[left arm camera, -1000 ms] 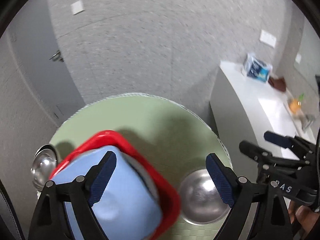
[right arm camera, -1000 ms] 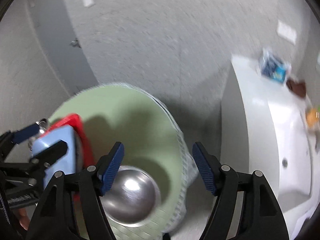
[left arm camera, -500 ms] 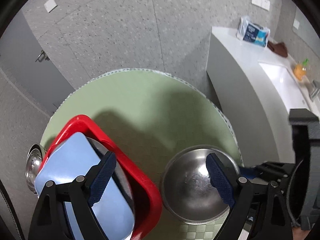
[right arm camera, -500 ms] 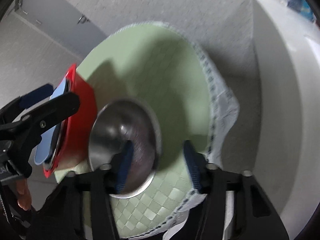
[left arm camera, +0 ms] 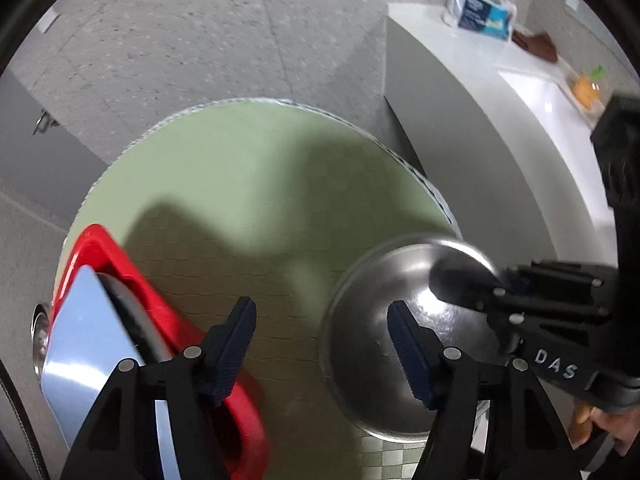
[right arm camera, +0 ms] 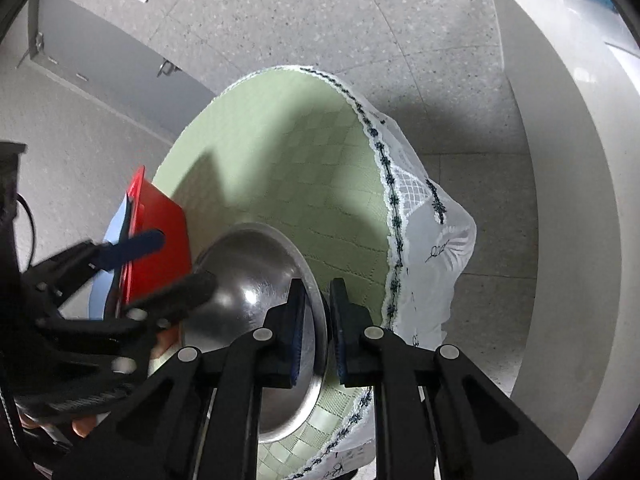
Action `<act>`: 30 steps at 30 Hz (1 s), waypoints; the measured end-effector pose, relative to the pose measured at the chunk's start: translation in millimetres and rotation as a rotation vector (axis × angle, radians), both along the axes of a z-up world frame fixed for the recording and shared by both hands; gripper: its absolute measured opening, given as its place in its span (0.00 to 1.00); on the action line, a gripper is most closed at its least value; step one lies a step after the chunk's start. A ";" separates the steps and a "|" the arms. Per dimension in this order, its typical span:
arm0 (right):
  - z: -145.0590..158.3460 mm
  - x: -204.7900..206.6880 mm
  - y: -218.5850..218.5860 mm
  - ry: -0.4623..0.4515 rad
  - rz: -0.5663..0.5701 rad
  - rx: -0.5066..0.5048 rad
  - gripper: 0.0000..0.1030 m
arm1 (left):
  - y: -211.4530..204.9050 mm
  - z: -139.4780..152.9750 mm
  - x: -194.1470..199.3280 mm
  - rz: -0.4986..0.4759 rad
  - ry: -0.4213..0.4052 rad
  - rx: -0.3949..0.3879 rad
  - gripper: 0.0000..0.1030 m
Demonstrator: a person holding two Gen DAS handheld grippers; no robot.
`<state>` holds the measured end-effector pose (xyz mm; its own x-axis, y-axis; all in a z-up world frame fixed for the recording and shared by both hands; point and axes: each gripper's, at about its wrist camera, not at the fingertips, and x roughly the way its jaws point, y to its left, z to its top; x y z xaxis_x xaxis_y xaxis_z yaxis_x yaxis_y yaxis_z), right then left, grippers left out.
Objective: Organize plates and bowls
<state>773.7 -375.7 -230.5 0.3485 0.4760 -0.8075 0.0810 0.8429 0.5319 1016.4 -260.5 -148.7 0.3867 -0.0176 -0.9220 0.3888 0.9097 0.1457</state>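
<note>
Right tongs (right arm camera: 318, 334) clamp the steel bowl (right arm camera: 256, 280) at its rim; left tongs (left arm camera: 320, 344) stand apart. Bowl appears light, rigid, slippery: grip the rim firmly.

A round table (left arm camera: 248, 168) in green checked cloth bears a red tray (left arm camera: 168, 320) and steel bowl (left arm camera: 384, 344).

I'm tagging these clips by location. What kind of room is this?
Probably a home kitchen or dining corner: a round table with a green checked cloth, a white counter with a built-in sink, and a speckled tiled floor.
</note>
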 end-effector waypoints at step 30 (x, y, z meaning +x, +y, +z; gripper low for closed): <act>170.6 82.9 145.9 -0.313 0.181 -0.104 0.12 | 190.8 126.5 -15.9 0.194 -0.310 -0.332 0.16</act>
<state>856.5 -229.8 -59.9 0.5039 0.4732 -0.7226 -0.2267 0.8797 0.4179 1000.5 -69.7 -22.1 0.6670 -0.1915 -0.7200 0.1918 0.9780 -0.0824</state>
